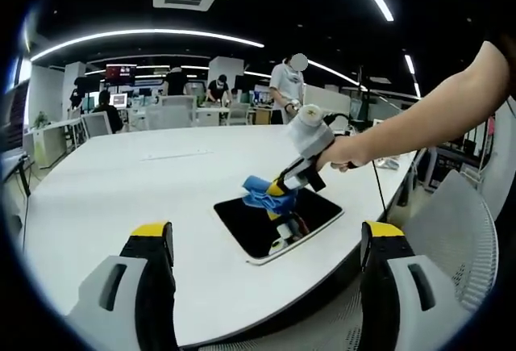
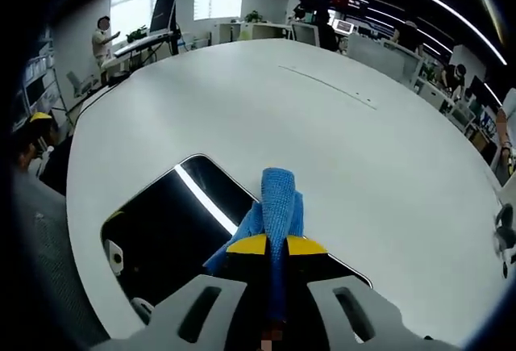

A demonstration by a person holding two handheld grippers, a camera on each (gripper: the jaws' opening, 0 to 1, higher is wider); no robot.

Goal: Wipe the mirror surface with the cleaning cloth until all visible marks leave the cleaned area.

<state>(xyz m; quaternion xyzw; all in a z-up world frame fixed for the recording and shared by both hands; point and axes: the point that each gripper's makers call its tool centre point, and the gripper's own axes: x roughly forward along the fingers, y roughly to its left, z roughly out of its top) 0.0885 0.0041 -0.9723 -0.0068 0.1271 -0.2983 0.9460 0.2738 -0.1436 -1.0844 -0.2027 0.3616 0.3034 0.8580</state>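
Wide white counter (image 1: 121, 198) in an open office under ceiling light strips, with desks, monitors and people (image 1: 286, 85) standing far behind. Flat on the counter near its edge, a dark rectangular mirror (image 1: 242, 218), long axis running diagonally across the left gripper view, reflecting a light strip in the right gripper view. Right tool (image 2: 276, 244) clamped together on a blue cleaning cloth (image 2: 278, 198), held by a hand (image 1: 347, 153), cloth pressed onto the mirror's middle. Left tool (image 1: 270, 238) held back off the mirror, jaws wide apart and holding nothing.
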